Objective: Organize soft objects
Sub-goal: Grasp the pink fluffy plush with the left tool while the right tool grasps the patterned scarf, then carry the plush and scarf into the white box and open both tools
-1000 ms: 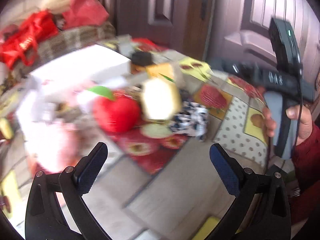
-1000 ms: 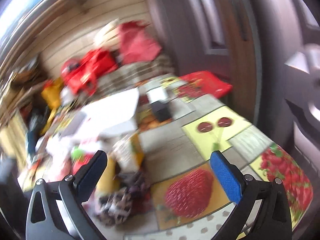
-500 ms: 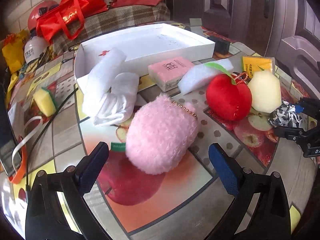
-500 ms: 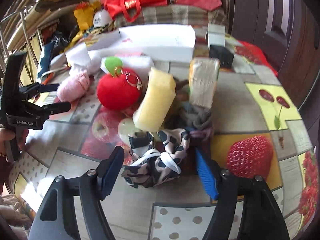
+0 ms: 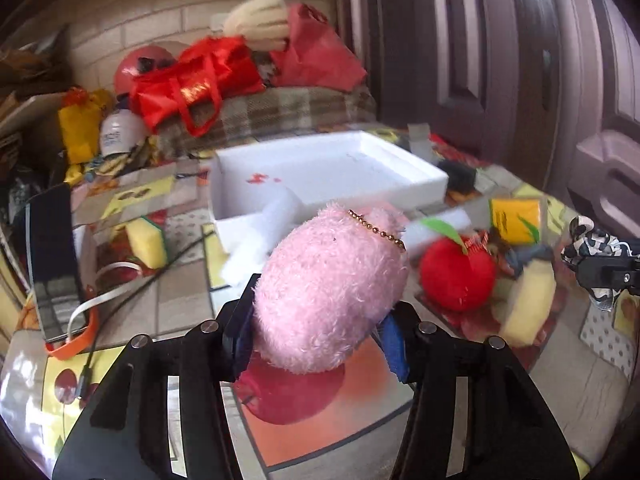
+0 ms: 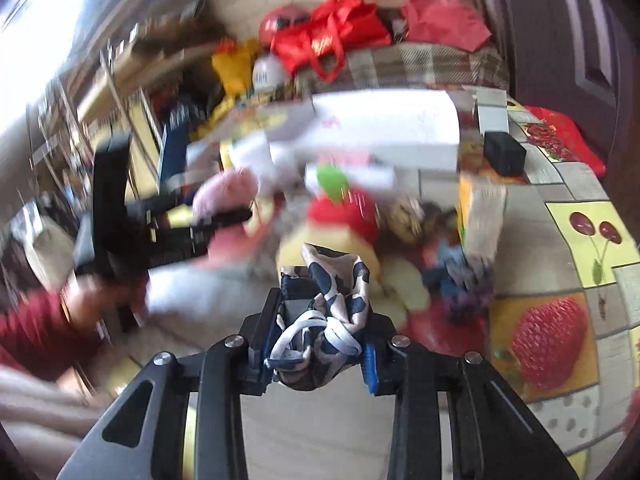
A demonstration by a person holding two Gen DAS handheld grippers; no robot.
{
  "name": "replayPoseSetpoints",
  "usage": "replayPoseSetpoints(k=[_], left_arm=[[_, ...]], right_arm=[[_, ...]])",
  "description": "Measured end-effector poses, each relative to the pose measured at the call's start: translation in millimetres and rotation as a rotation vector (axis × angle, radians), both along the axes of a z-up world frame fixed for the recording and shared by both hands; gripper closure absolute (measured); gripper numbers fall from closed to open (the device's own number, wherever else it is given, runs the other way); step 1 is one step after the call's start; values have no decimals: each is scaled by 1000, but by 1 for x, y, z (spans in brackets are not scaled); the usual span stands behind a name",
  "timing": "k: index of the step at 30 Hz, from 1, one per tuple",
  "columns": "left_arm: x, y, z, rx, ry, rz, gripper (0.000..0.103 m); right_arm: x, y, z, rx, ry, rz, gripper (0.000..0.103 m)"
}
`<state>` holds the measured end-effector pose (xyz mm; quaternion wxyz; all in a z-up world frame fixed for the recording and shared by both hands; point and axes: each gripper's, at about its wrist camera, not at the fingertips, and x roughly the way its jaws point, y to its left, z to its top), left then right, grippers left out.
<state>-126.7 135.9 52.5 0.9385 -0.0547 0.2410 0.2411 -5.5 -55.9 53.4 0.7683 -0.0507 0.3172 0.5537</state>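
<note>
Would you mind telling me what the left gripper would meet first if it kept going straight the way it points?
Probably the white tray, just beyond the pink plush its closing fingers hold; depth is unclear.

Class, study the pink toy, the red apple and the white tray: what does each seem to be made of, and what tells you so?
Pink toy: long-pile plush, fuzzy fibres standing out at its outline; its bead chain looks like gold-toned metal.
Red apple: short matte plush, probably with a felt-like green leaf.
White tray: smooth, stiff, matte walls; likely cardboard or foam, hard to tell.
</note>
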Motion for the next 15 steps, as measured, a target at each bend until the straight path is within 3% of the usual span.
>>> replayPoseSetpoints(k=[3, 6, 11, 15], left_arm=[[-14, 13, 6, -4, -84, 108, 50], [-23, 23, 7, -3, -125, 172, 50], [-38, 40, 8, -22, -169, 276, 50], [-49, 56, 6, -64, -193, 333, 50]], right_arm=[[-3, 12, 12, 131, -35, -74, 69], [-10, 56, 16, 220, -20, -35, 69], [-28, 140, 3, 183, -75, 41, 69], [-17, 193, -17, 129, -36, 76, 69]])
